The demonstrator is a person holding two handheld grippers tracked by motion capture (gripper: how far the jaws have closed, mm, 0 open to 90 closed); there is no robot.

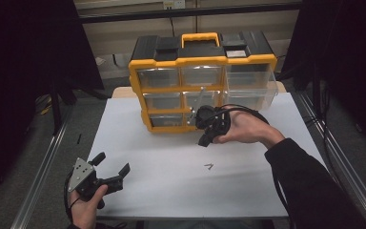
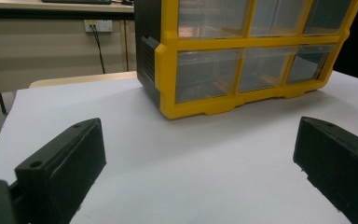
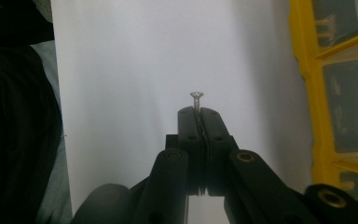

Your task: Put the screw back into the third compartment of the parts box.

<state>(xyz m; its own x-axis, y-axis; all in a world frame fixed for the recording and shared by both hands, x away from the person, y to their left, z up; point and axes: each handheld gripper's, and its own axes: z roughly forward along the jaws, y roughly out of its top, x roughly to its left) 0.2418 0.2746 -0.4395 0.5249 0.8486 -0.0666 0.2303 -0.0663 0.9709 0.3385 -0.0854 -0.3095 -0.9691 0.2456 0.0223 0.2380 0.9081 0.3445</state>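
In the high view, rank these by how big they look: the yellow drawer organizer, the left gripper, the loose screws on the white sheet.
1. Yellow drawer organizer, by far the largest.
2. Left gripper, jaws open; it sits nearer the camera, which inflates it somewhat.
3. Loose screws, tiny specks on the white sheet.

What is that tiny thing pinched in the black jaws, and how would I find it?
Start at the yellow drawer cabinet on the white table. In front of it, the right gripper pinches a small silver screw, head poking out, unlike the screws lying loose.

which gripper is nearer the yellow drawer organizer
Right. The right gripper is right at the yellow drawer organizer front; the left gripper sits back near the table's near edge.
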